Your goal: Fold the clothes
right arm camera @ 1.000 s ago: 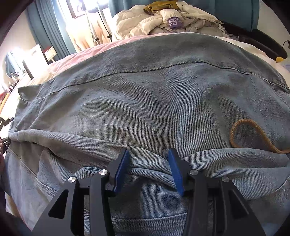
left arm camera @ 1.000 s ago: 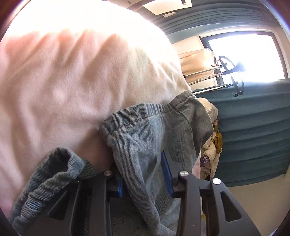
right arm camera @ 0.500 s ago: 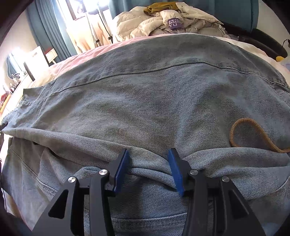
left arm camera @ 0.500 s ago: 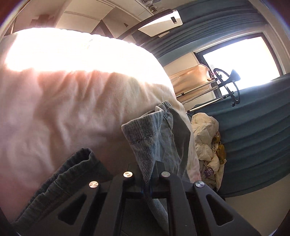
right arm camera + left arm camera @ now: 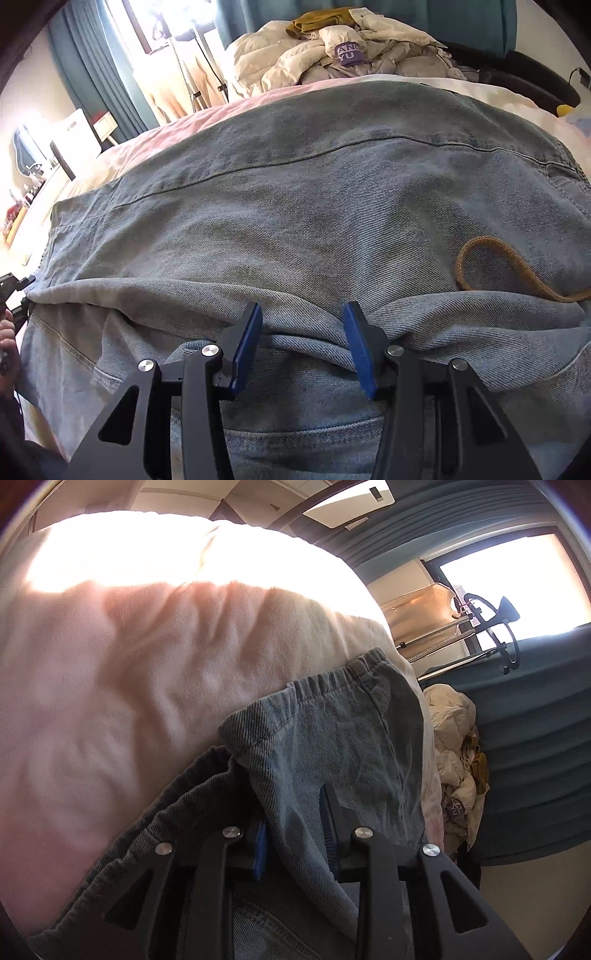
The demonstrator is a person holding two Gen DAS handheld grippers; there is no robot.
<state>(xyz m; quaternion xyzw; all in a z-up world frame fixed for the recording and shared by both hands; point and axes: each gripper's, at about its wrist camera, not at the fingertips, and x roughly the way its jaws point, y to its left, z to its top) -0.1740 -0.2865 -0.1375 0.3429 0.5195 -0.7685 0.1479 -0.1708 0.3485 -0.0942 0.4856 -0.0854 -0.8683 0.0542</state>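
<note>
Denim jeans (image 5: 314, 206) lie spread on the bed (image 5: 110, 683); right gripper (image 5: 303, 332) pinches a fold at their near edge. Left gripper (image 5: 295, 834), jaws just opening, straddles the waistband corner, grip unclear.

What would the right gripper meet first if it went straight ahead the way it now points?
Most likely the denim garment: a bunched fold of it already sits between the right gripper's blue pads, and the cloth spreads over the bed ahead. How far off that flat cloth lies is unclear.
</note>
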